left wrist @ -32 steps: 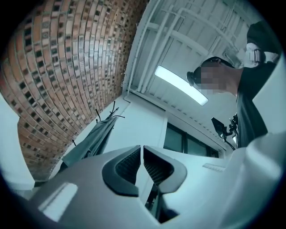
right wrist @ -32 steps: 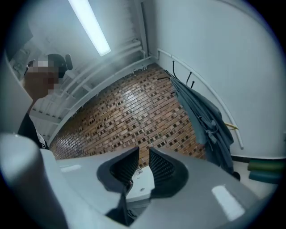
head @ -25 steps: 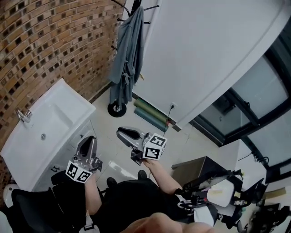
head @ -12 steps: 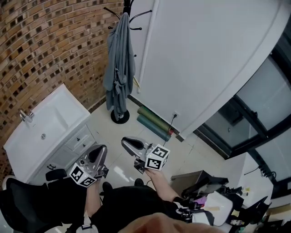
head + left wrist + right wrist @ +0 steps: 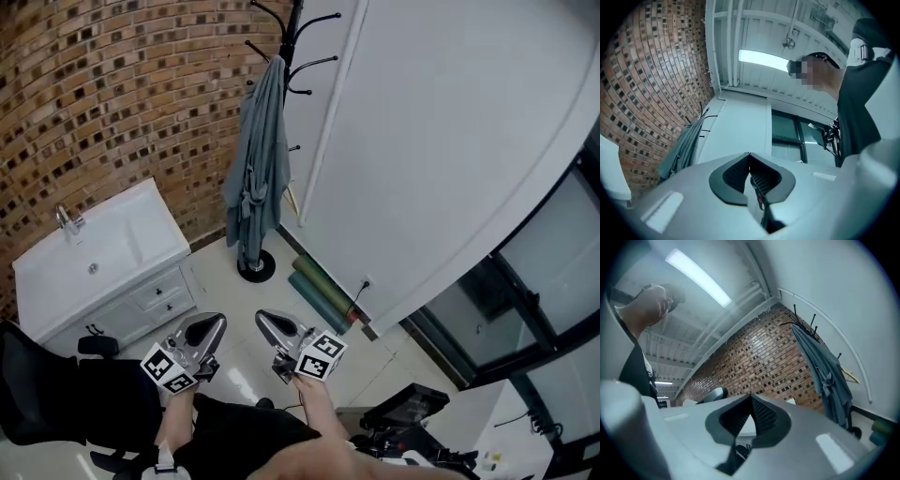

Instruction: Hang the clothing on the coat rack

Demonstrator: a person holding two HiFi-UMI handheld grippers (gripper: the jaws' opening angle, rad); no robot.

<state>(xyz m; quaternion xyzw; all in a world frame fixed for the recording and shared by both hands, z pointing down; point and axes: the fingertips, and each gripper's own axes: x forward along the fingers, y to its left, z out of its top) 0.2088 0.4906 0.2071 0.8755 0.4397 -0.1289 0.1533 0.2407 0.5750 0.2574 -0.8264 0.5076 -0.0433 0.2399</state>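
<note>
Head view, right gripper (image 5: 265, 321) closing, seemingly empty

Head view looks down, others tilt upward (garment (image 5: 258, 159) shared).

Clothing (image 5: 259, 159): grey-blue robe-type garment w/ a knotted tie approx. mid-height, already hung on the coat rack (image 5: 296, 28). It drapes long & limp down the pole, hem reaching nearly to the base. Coat rack: black, thin upright pole w/ curved hooks at several levels and a round black base flat on the pale floor, standing in the corner btwn the brick wall & the white panel. The garment covers the pole's mid section, and the top hooks stick out bare above & to the right of it in the head view.
</note>
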